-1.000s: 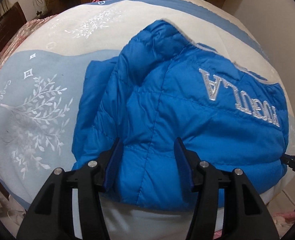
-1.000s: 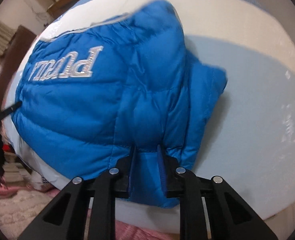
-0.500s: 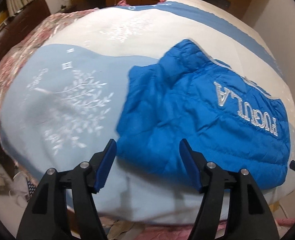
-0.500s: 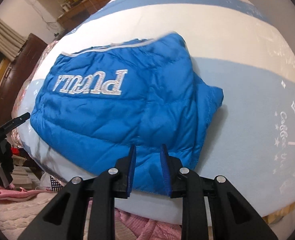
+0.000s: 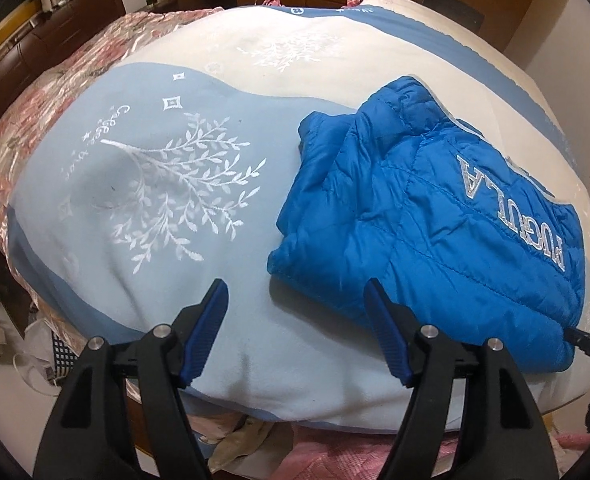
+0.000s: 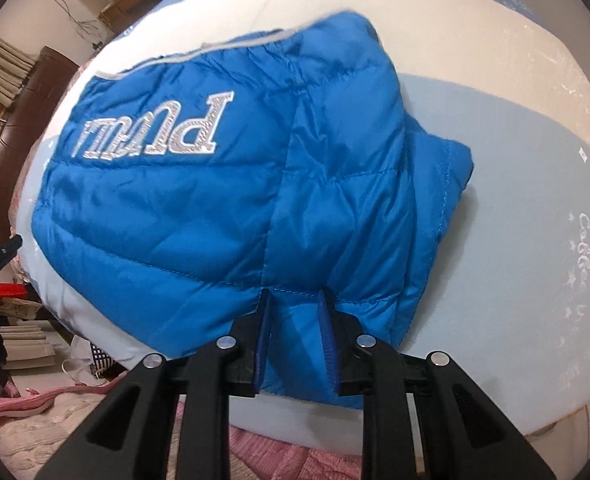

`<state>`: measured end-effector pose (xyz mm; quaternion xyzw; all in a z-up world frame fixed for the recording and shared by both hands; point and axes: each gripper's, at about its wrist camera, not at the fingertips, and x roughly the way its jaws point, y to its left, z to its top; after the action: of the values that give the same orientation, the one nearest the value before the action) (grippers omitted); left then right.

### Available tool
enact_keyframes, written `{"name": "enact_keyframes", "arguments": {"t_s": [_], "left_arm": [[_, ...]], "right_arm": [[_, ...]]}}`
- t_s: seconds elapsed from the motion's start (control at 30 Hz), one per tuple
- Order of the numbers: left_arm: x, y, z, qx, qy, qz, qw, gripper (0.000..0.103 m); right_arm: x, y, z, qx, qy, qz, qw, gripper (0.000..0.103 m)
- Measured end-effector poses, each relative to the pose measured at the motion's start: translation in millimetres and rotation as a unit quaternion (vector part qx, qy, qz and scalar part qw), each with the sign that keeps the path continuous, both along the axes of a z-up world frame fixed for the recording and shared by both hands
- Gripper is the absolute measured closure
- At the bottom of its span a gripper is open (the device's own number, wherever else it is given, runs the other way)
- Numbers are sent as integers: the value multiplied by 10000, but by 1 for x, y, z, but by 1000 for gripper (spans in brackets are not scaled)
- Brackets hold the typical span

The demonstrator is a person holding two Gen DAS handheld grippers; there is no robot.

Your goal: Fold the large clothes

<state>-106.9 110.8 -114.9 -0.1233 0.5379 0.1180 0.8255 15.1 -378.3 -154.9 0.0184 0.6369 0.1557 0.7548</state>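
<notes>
So the left gripper (image 5: 295,336) has its jaws spread wide, and they've just been opening further, with nothing between them but the bare blanket (image 5: 143,184); the right-hand blue pad sits just at the near edge of the blue puffer jacket (image 5: 435,216) but I can't tell if it actually touches. The right gripper (image 6: 297,340) is a different story: jaws close together and pinched on a fold of the jacket's (image 6: 255,200) near hem, blue fabric bunched between the two pads. The jacket is folded up into a chunky bundle lying on the bed, toward the near edge of the mattress, on the light blue and cream blanket. Silver embroidered lettering (image 5: 511,208) runs across it, upside down from both cameras; from the left wrist view it reads something like "PUGULA", and in the right wrist view it's blurred so I only make out "PU" clearly. A grey trim line runs along the far edge of the jacket. The long axis of the bundle runs side to side along the near edge of the bed, same direction as the lettering. The blanket has a white tree print (image 5: 183,192) with small script next to it that looks like "Coffee tree", though it's tiny.
</notes>
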Motion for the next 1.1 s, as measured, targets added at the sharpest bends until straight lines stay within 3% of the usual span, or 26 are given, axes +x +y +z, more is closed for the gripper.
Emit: {"name": "enact_keyframes", "arguments": {"t_s": [0.33,0.5,0.57,0.73,0.8,0.9,1.1], "left_arm": [[3,12,-1,-188,-119,-13,9998,32],[8,19,-5,-570,-117,-24,9983,30],[9,24,-10,-902,-132,4,9958,29],[9,43,-29,-1800,-224,349,9828,29],[9,50,-39,-2211,-318,508,9734,29],[10,56,-51,-2498,-338,667,9654,29],[23,67,-77,-3356,-573,807,9368,29]], "right_arm": [[6,-1,-1,47,134,-133,9998,80],[8,-2,-2,82,169,-220,9996,80],[7,-2,-1,79,172,-240,9995,80],[6,-2,-1,46,151,-234,9996,80],[6,-2,-1,74,162,-239,9996,80],[7,-3,-1,85,163,-234,9996,80],[7,-3,-1,74,166,-204,9996,80]]}}
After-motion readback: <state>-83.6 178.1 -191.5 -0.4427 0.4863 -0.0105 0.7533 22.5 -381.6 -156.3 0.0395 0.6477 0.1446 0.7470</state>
